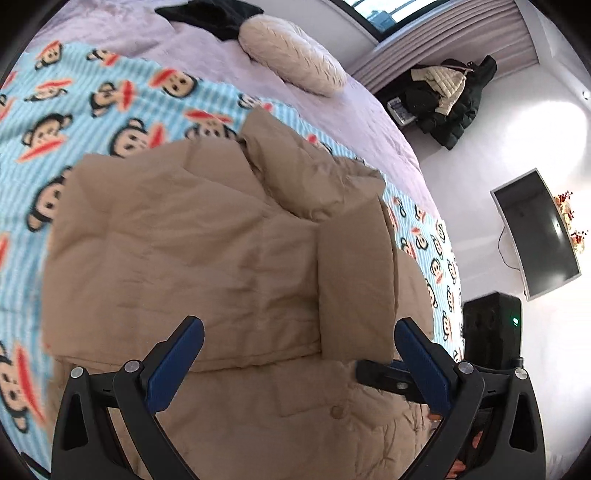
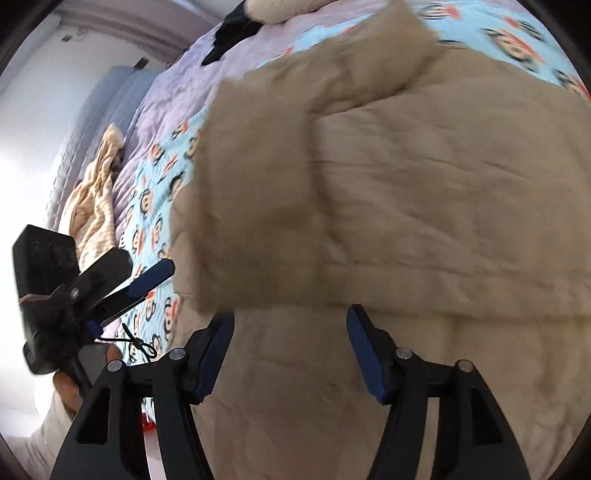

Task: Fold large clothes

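Observation:
A tan padded jacket (image 1: 207,240) lies on the bed on a blue monkey-print blanket (image 1: 74,110), with its sleeves folded in over the body. My left gripper (image 1: 299,339) is open and empty just above the jacket's near part. The other gripper's tip (image 1: 384,376) shows at its right. In the right wrist view the same jacket (image 2: 424,184) fills the frame, a folded sleeve (image 2: 255,206) blurred. My right gripper (image 2: 290,326) is open and empty over the jacket's lower part. The left gripper (image 2: 147,284) shows at the left, held in a hand.
A lilac bedspread (image 1: 332,107) covers the bed, with a cream pillow (image 1: 291,55) and a black garment (image 1: 214,14) at its head. A monitor (image 1: 535,232) and a heap of coats (image 1: 447,99) stand by the wall. A beige blanket (image 2: 92,195) lies at the bed's edge.

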Tool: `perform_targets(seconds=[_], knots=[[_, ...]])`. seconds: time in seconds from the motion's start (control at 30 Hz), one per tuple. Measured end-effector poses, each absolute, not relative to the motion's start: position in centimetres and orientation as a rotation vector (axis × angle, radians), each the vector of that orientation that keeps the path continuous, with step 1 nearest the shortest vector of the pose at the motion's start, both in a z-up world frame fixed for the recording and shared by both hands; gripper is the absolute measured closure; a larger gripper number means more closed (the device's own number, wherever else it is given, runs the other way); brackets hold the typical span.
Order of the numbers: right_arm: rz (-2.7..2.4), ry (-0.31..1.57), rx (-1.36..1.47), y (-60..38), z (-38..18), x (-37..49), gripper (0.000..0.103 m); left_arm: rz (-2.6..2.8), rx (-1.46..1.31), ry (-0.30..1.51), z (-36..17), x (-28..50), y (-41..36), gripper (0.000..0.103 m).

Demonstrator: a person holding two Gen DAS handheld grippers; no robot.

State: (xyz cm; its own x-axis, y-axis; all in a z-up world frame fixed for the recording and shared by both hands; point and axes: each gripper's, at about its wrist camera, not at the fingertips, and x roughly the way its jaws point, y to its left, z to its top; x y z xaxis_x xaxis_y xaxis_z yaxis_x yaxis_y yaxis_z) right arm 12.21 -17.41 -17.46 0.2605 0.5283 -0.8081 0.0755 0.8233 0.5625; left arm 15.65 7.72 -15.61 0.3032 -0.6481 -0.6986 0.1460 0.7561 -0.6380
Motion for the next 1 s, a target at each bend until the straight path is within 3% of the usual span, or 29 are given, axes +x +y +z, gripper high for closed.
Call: perform_targets(seconds=[0.3,0.53,0.6,0.63,0.67,0.73,0.87,1.0], knots=[[0.111,1.202,0.801,-28.5,-18.2,7.8,0.036,-0.574,-0.488,1.164,-15.3,16.4,5.2,0.0],[0.03,1.15,0.991,-33.6,-19.8,5.0,0.036,-0.541,-0.435,1.267,-19.3,17.9,3.5,0.003],[0.002,1.125,1.028,-34.8,-20.1,4.4,0.036,-0.546,-0.464,1.294,-20.3,18.4,3.0,0.015],[-0.009,1.114,1.044,-35.3,-20.2,4.3,0.036,-0.552,-0.481,1.307,-20.7,18.5,2.7,0.03],[-0.02,1.102,1.064,-36.1,-20.4,4.0,0.036,-0.561,-0.5,1.32,-21.0,18.8,2.4,0.056],[-0.036,1.088,1.089,-37.0,-20.5,3.7,0.036,-0.585,-0.518,1.329,-21.1,19.1,1.8,0.094],[-0.062,1.049,1.134,-38.4,-20.7,3.7,0.036,-0.597,-0.469,1.219,-18.4,18.7,2.3,0.094],[-0.066,1.008,1.155,-39.1,-20.9,4.8,0.039,-0.545,-0.427,1.243,-18.9,18.9,3.6,0.094]])
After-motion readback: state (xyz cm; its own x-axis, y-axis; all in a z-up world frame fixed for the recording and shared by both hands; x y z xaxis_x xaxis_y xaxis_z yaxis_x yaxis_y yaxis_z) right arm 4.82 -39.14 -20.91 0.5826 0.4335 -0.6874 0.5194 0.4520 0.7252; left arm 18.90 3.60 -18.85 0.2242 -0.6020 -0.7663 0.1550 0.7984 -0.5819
